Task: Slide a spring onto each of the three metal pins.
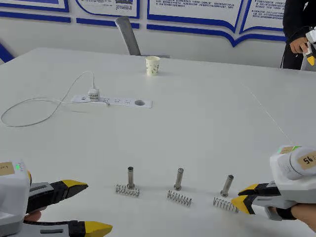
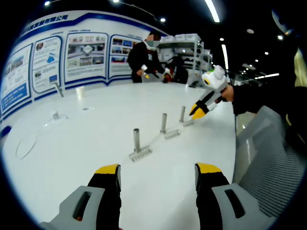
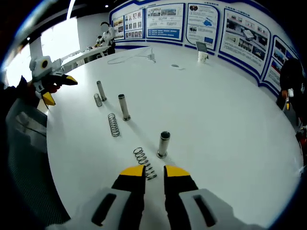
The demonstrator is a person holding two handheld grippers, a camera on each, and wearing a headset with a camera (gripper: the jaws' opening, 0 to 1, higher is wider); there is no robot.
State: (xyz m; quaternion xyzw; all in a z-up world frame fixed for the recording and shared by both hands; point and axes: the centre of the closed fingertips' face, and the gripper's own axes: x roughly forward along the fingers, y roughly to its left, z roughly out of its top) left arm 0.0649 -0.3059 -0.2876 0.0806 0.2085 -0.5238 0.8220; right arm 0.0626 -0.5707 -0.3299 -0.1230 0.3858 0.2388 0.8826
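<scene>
A white tabletop (image 1: 197,123) is carrying three upright steel pins (image 1: 178,178) along the lower frame, a thin wire coil spring (image 1: 178,198) lying beside each. Right gripper (image 1: 243,196), jaws narrowly parted, is nosing the end of the rightmost spring (image 1: 223,203); left gripper (image 1: 94,206) is gaping empty. Light, squashy, probably roll-prone: pinch mid-coil.

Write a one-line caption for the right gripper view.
Right gripper, jaws narrowly open, poised at the nearest spring lying beside its upright pin; two more springs and pins wait beyond.
</scene>
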